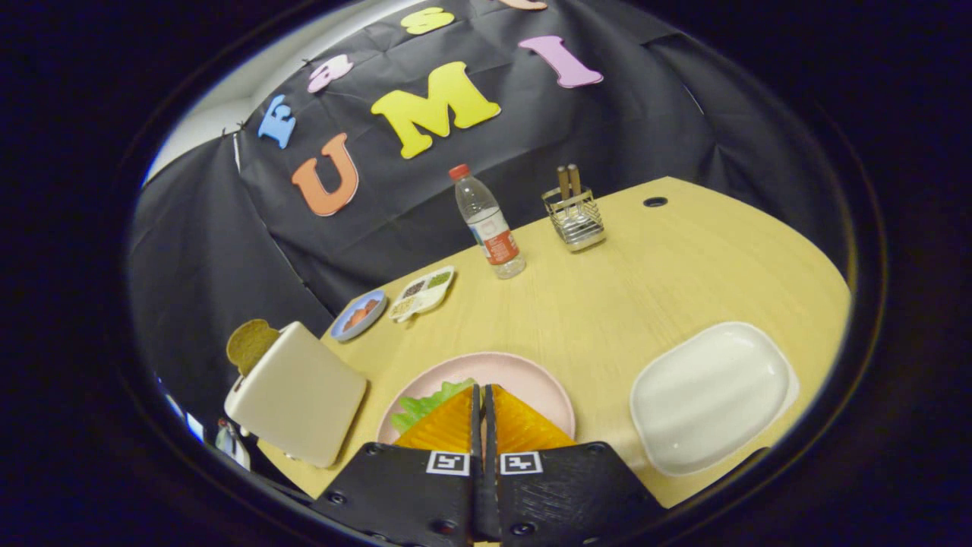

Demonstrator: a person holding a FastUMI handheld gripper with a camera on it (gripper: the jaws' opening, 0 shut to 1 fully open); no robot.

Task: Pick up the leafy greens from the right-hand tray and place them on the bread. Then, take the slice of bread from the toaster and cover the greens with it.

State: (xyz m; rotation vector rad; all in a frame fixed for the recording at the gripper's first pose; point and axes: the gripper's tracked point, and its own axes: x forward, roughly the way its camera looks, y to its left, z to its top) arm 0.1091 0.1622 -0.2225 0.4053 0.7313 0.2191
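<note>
My gripper (483,389) is shut, its fingers pressed together over the pink plate (543,384). The leafy greens (429,403) spread out to the left from the fingertips, low over the plate, and seem pinched between them. The fingers hide whatever lies under the greens on the plate. Left of the plate stands a cream toaster (300,395) with a brown slice of bread (250,343) sticking up from its slot. To the right of the fingers sits the white right-hand tray (710,395), with nothing in it.
Beyond the plate, at the table's back, stand a water bottle (490,224) and a wire utensil holder (575,216). A small blue dish (358,314) and a divided snack dish (421,292) lie near the wall behind the toaster. A cable hole (654,201) marks the far corner.
</note>
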